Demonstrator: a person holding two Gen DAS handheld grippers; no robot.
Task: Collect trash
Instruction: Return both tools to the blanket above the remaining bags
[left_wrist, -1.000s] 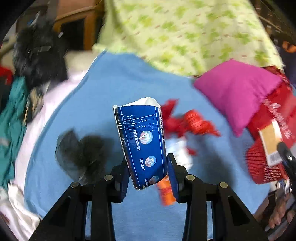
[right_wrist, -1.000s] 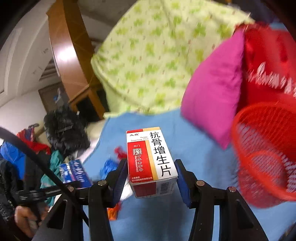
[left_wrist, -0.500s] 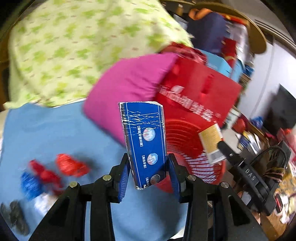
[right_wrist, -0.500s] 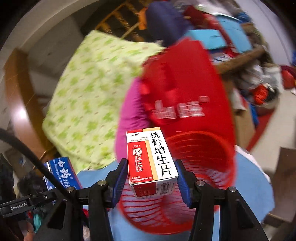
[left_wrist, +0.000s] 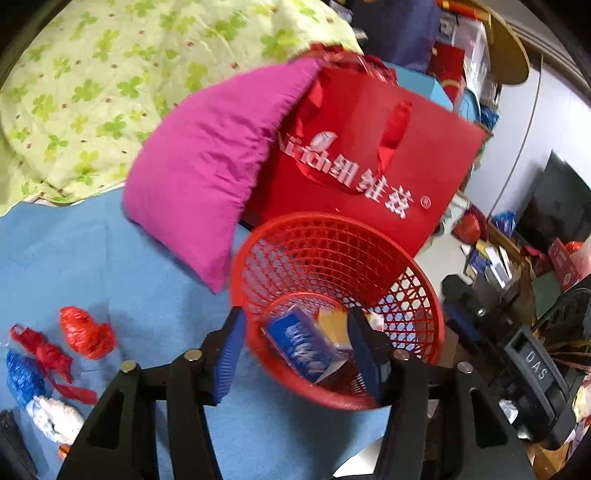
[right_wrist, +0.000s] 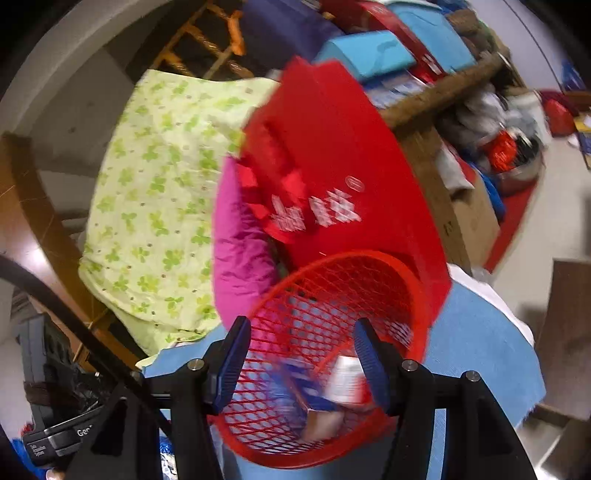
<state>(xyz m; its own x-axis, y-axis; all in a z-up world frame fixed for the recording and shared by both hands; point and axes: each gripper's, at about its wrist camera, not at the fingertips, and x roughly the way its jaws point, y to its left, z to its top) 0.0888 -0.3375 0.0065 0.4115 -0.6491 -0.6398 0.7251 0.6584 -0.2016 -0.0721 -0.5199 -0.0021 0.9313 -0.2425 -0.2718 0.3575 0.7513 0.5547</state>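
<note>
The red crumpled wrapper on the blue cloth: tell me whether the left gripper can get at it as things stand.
Probably yes. The red crumpled wrapper lies bare on the blue cloth, nothing over it, off to the left of the left gripper, whose jaws are opening and hold nothing above the red basket. It must swing away from the basket first.

Magenta pillow (left_wrist: 207, 177) against red paper bag (left_wrist: 369, 162); clover-print quilt (left_wrist: 110, 81) behind; blue sheet (left_wrist: 92, 266) beneath

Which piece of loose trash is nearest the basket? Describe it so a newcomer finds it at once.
Start at the red mesh basket on the blue sheet. Left of it lies a small cluster of scraps; the nearest is the red wad. It is a rounded, bright red crumple, unlike the stringy red strip, the blue scrap and the white one beyond it.
</note>
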